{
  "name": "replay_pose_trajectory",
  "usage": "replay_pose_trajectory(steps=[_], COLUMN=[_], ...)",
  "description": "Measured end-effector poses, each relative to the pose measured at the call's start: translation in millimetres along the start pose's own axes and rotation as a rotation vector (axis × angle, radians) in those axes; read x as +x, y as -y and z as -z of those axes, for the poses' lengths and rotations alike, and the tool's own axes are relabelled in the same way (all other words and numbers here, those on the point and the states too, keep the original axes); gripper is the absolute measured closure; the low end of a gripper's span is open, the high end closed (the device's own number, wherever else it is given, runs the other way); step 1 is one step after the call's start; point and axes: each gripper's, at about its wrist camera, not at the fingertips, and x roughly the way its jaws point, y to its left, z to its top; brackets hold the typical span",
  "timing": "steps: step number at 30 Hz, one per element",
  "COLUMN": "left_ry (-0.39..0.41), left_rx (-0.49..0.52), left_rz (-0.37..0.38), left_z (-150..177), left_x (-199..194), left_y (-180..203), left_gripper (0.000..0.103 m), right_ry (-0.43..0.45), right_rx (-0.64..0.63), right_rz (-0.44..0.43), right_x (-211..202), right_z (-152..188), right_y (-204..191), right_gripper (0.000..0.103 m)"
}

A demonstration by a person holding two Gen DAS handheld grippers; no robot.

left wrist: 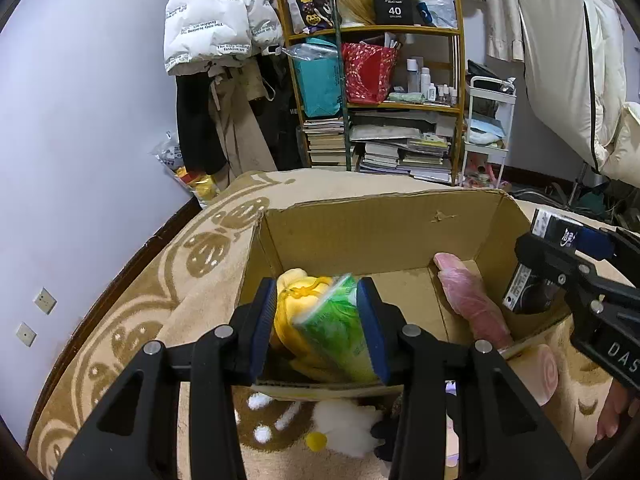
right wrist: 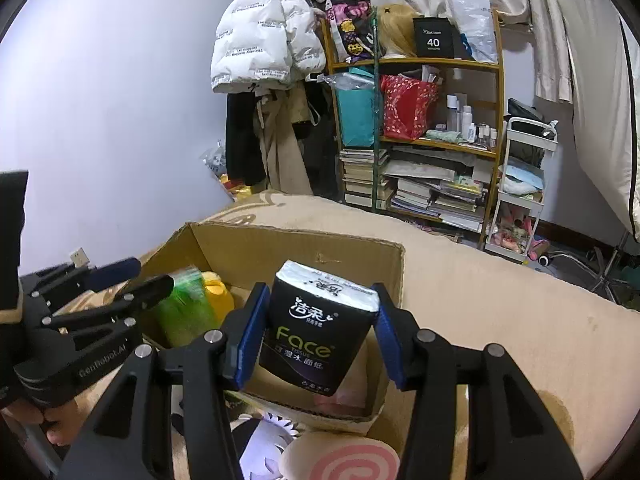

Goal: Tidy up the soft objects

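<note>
An open cardboard box [left wrist: 360, 224] stands on a beige patterned rug. My left gripper [left wrist: 318, 328] is shut on a green tissue pack [left wrist: 340, 332] and holds it over the box's near left part, above a yellow plush [left wrist: 296, 292] inside. A pink wrapped item [left wrist: 472, 304] lies at the box's right. My right gripper [right wrist: 318, 328] is shut on a black "Face" tissue pack [right wrist: 316, 328] over the box [right wrist: 304, 248]. The left gripper [right wrist: 132, 280] with the green pack [right wrist: 184, 312] shows at the left there.
A pink swirl plush [right wrist: 340, 460] and a white plush [left wrist: 344, 424] lie on the rug [left wrist: 140, 320] in front of the box. A shelf [left wrist: 380, 100] of books and bags, hanging coats [left wrist: 216, 20] and a white cart [left wrist: 488, 128] stand behind.
</note>
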Motion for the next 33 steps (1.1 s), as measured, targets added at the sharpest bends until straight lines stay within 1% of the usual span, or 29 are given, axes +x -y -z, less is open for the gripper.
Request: replay_pose_trajectory(steps=[4,5,6,8,9,11,13,14,15,17,20,23,25,27,33], left_ry=[-0.003,-0.002,0.003,0.017,0.022,0.029,0.031,0.029,0.028,0.034,0.047,0.064,0.072,0.076,0.09], left_rx=[-0.013,-0.018,-0.023,-0.034,-0.037,-0.043,-0.049,-0.055,-0.064,-0.085,-0.116,-0.112,-0.1,-0.087,-0.05], left_rz=[0.001,-0.001,-0.006,-0.013,-0.017,-0.026,-0.032,-0.034,-0.034,-0.027,-0.022,-0.03,-0.036,-0.048,-0.058], left_z=[1,1,0,0,0,0,0,0,0,1,1,1,3,5,11], left_x=[-2,-2,-4,-8,-9,-12,-14,-15,-16,-20,-29,-40,-49,-57,-83], left_y=[-2,-2,-3,-6,-8,-11,-14,-16,-19,-23,-30,-33,-33,-33,-31], left_gripper=[0.06,0.055,0.053,0.05,0.047,0.046,0.042,0.037,0.035,0.033,0.022,0.018,0.014,0.012,0.006], right_ry=[-0.013,-0.019,-0.023,-0.034,-0.037,-0.035,-0.029,-0.03,-0.031,-0.026,-0.025,-0.021,-0.015,-0.005,0.003], right_rx=[-0.007,-0.009,-0.01,-0.012,-0.012,-0.01,-0.011,-0.011,-0.009,-0.003,-0.005,-0.008,-0.006,-0.003,-0.003], right_rz=[-0.002,-0.003,-0.003,-0.007,-0.008,-0.01,-0.012,-0.012,-0.011,-0.009,0.0,0.012,0.017,0.024,0.026], right_x=[1,1,1,2,3,2,1,0,0,-4,-12,-21,-29,-37,-60], right_z=[1,2,2,3,3,3,3,2,3,3,3,2,3,4,5], right_y=[-1,-2,-2,-3,-3,-2,-2,-2,-3,-3,-5,-8,-9,-10,-11], right_gripper=[0.049,0.049,0.049,0.048,0.042,0.031,0.03,0.027,0.022,0.016,0.014,0.012,0.008,0.0,0.0])
